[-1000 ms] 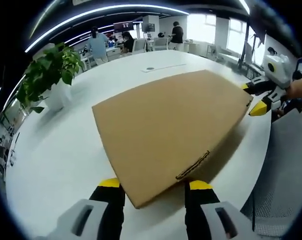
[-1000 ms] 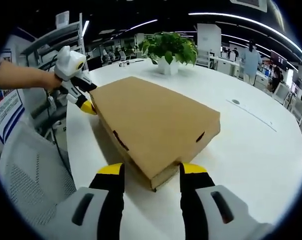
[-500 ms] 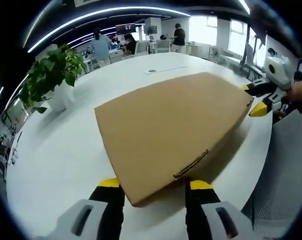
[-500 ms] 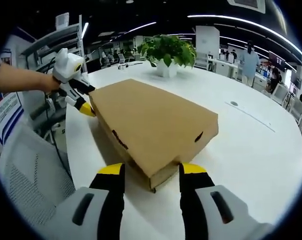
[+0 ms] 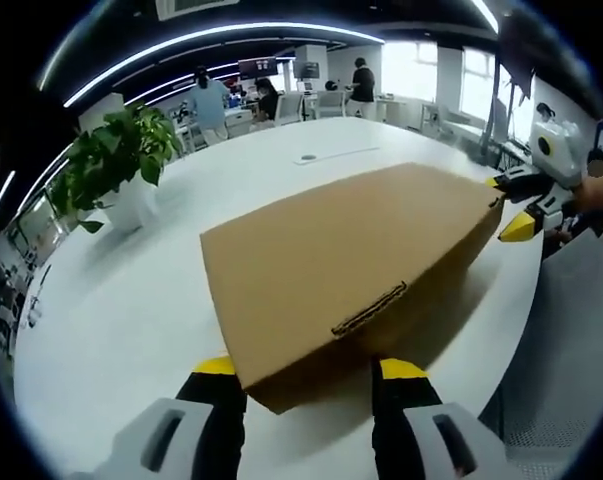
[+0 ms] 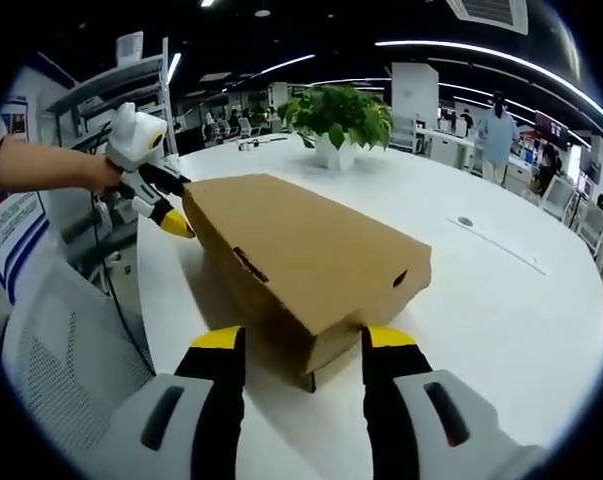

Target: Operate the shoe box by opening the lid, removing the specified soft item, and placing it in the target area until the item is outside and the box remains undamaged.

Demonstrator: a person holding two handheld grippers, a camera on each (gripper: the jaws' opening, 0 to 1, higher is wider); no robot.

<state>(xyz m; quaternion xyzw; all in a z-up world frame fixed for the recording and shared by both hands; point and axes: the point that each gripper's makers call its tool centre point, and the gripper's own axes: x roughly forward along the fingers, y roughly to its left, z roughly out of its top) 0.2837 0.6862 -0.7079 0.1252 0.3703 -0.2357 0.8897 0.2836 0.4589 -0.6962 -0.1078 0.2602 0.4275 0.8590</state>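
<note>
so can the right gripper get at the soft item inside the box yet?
Probably not. The shoe box lid looks only slightly raised, and both the right gripper and left gripper sit at its corners.

Box (image 6: pixel 311 265): plain brown card, with no words or marks that could be read.
Poster (image 6: pixel 9 215): it stood at the left edge of the right gripper view and had blue and red print, but the print was too small and blurry to read.
</note>
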